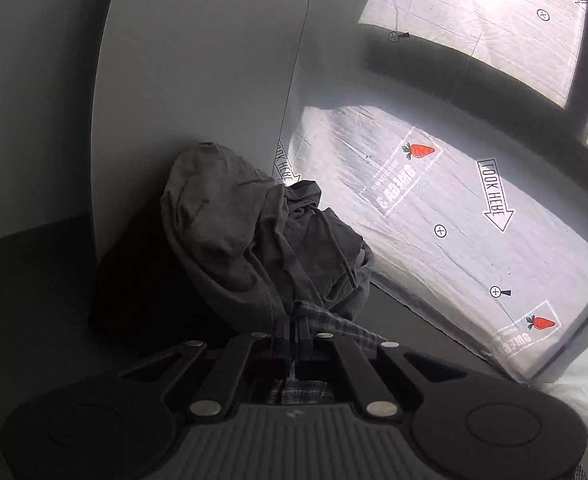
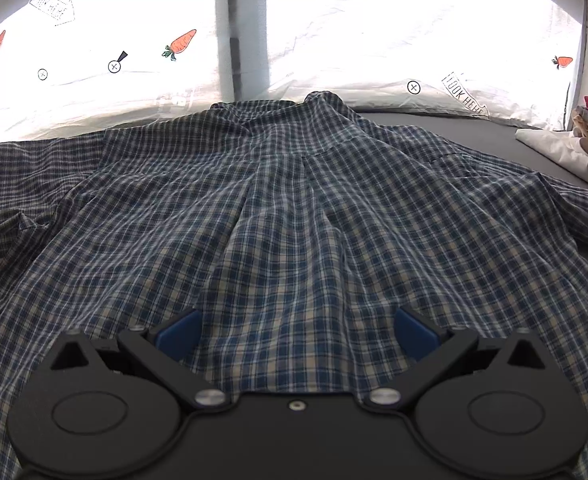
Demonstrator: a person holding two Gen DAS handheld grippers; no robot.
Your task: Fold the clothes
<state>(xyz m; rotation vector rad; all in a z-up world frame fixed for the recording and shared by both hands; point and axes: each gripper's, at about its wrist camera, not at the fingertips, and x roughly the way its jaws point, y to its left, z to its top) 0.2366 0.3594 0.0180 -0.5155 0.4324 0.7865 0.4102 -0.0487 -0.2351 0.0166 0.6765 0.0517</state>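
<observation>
A blue and white plaid shirt (image 2: 277,200) lies spread flat on the dark grey table (image 2: 454,124), collar at the far side, sleeves out to both sides. My right gripper (image 2: 296,334) is open just above the shirt's near hem, its blue pads (image 2: 177,334) wide apart with the cloth between them. My left gripper (image 1: 294,332) is shut on an edge of the plaid shirt (image 1: 334,326), which shows under its fingers. Beyond it lies a heap of grey clothes (image 1: 253,240).
A white board (image 1: 197,80) stands upright behind the grey heap. White printed sheeting (image 1: 434,200) with carrots and arrows covers the windows. Folded white and red cloths (image 2: 586,140) are piled at the table's right edge.
</observation>
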